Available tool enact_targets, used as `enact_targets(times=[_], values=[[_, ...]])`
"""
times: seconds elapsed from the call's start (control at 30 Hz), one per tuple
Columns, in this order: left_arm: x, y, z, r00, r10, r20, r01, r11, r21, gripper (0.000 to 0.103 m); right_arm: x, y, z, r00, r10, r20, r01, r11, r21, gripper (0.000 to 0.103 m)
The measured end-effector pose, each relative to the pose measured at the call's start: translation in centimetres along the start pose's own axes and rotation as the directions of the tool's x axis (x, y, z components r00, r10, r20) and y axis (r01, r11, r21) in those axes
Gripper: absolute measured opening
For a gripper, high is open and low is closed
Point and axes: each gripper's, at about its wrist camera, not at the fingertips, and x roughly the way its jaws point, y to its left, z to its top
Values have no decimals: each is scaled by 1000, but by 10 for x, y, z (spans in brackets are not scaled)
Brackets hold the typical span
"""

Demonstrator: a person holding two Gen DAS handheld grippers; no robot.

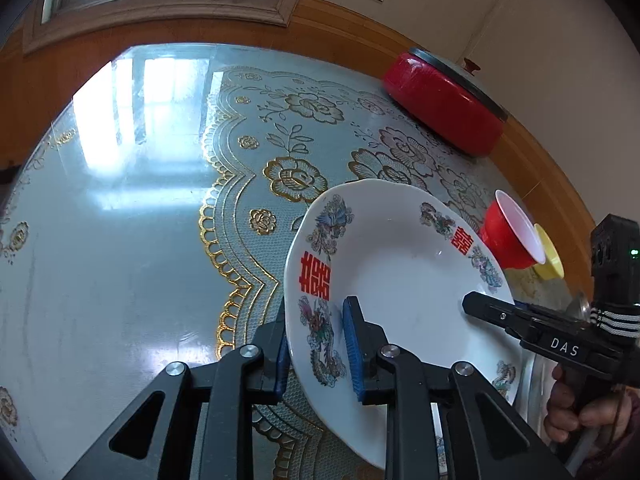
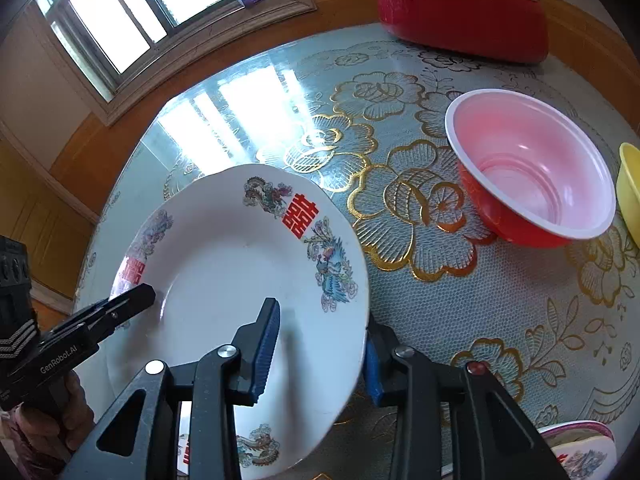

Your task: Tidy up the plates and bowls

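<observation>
Both claws are on the same white plate (image 1: 404, 280), one at each side of its rim. On my left claw (image 1: 318, 354) one blue pad sits inside the rim and the other under it, the two nearly closed on the edge. My right claw (image 2: 320, 354) straddles the opposite rim the same way, one pad over the plate's face and one beneath; I can't tell from my views whether those pads are pressing yet. That plate, printed with red characters and birds, tilts above the lace-patterned tabletop (image 2: 460, 320). Near it on the tabletop stands a red bowl (image 2: 532, 168), touching a yellow bowl (image 2: 630, 188). Another patterned plate (image 2: 580, 452) lies at my right view's lower corner, and a red lidded pot (image 1: 444, 100) sits by the wall.
</observation>
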Motion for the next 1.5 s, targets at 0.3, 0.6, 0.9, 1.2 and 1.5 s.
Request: enact_targets(times=[0.3, 0.6, 0.9, 1.2, 1.5], values=[[-26, 4, -35, 1000, -5, -19, 5, 1000, -3, 24, -6, 9, -13, 998, 46, -40, -48, 998, -50, 28], [-56, 6, -68, 1000, 6, 4, -6, 1000, -1, 24, -22, 14, -34, 987, 146, -61, -149, 987, -59, 27], [-74, 8, -85, 999, 13, 41, -14, 1000, 19, 24, -33, 29, -50, 989, 141, -44, -145, 980, -133, 25], [-88, 13, -92, 998, 12, 68, -15, 999, 40, 24, -43, 26, -61, 970, 243, -26, -244, 963, -117, 25], [-108, 1, -90, 992, 2, 123, -12, 996, 87, 24, -61, 18, -71, 958, 286, 27, -282, 954, -103, 25]])
